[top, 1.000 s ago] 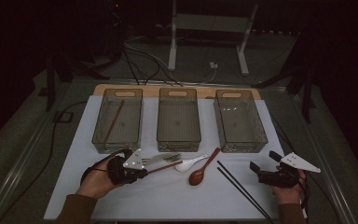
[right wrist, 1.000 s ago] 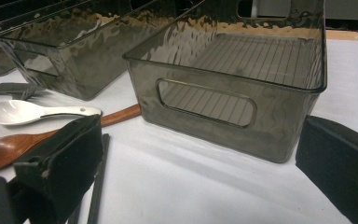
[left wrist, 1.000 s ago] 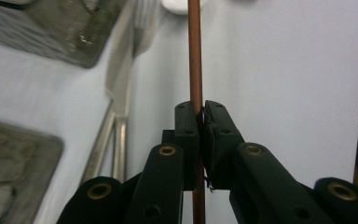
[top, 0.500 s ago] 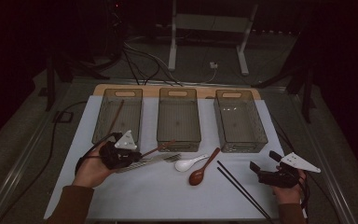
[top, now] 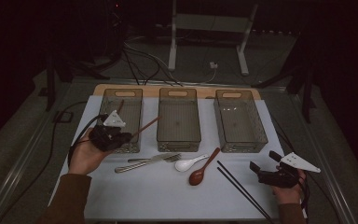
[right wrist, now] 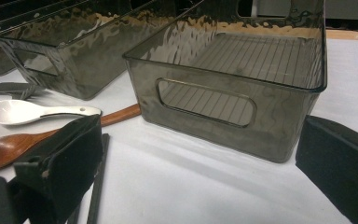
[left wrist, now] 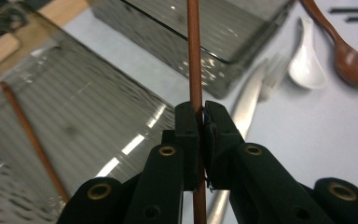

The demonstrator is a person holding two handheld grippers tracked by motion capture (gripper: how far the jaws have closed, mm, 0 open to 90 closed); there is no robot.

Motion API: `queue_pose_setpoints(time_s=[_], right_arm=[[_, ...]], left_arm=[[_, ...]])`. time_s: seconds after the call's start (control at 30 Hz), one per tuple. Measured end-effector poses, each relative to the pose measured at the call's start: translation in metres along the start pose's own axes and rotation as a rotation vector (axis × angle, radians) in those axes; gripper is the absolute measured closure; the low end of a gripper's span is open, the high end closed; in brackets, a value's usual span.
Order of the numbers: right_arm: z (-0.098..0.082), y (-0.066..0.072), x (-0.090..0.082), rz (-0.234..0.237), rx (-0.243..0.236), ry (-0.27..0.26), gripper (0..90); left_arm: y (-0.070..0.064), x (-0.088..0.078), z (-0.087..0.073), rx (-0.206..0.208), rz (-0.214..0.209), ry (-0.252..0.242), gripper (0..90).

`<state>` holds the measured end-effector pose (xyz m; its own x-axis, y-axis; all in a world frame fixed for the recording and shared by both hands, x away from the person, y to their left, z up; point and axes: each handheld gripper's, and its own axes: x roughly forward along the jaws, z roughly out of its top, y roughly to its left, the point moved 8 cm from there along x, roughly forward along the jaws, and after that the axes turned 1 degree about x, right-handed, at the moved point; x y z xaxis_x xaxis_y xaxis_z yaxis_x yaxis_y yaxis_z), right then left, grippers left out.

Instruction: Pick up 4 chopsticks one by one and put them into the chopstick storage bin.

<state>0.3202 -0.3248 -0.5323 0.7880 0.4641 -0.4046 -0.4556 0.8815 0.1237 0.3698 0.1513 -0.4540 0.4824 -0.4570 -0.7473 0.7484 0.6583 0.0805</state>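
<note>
While the room behind lies almost dark, with cables and a white stand on the floor, a pale sheet [top: 168, 196] covers the table [top: 23, 158] and carries three smoky clear plastic bins in a row along a wooden board at its far edge. On the sheet in front of them lie a knife and fork [top: 149, 161], a white soup spoon [top: 189, 163], a brown wooden spoon [top: 204, 167] and a pair of black chopsticks [top: 242, 189].

The left gripper [top: 109, 137] is clamped on a reddish-brown chopstick [left wrist: 195, 51]; in the left gripper view its jaws pinch the stick, which runs straight out past them over the near corner of the left bin [top: 121, 100]. From above, the stick slants up and to the right from the gripper toward the middle bin [top: 178, 116]. A second chopstick of the same colour [left wrist: 30, 135] lies inside the left bin.

The right gripper [top: 270, 170] rests low on the sheet near the right bin [top: 240, 119], its jaws spread wide with nothing between them.

Compared with a second ago, the left hand has moved from beside the knife and fork up and back to the front of the left bin, carrying the stick with it; the right hand has kept its place.
</note>
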Motion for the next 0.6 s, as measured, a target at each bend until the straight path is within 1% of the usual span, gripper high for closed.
queue_pose_setpoints(time_s=[0.07, 0.13, 0.27, 0.37, 0.53, 0.57, 0.6], right_arm=[[0.0, 0.0, 0.0, 0.0, 0.0, 0.0, 1.1], [0.0, 0.0, 0.0, 0.0, -0.001, 0.0, 1.1], [0.0, 0.0, 0.0, 0.001, -0.001, 0.001, 1.1], [0.0, 0.0, 0.0, 0.001, -0.001, 0.0, 1.1], [0.0, 0.0, 0.0, 0.001, -0.001, 0.0, 1.1], [0.0, 0.0, 0.0, 0.001, -0.001, 0.0, 1.1], [0.0, 0.0, 0.0, 0.001, -0.001, 0.0, 1.1]], left_arm=[[0.008, -0.002, 0.003, -0.021, 0.019, -0.003, 86.6], [0.015, -0.003, 0.005, -0.051, 0.037, -0.013, 86.6], [0.03, -0.002, 0.007, -0.096, 0.074, -0.017, 86.6], [0.039, -0.001, 0.008, -0.122, 0.097, -0.013, 86.6], [0.053, -0.002, 0.01, -0.172, 0.136, -0.03, 86.6], [0.055, -0.003, 0.01, -0.179, 0.138, -0.036, 86.6], [0.057, -0.003, 0.01, -0.187, 0.151, -0.038, 86.6]])
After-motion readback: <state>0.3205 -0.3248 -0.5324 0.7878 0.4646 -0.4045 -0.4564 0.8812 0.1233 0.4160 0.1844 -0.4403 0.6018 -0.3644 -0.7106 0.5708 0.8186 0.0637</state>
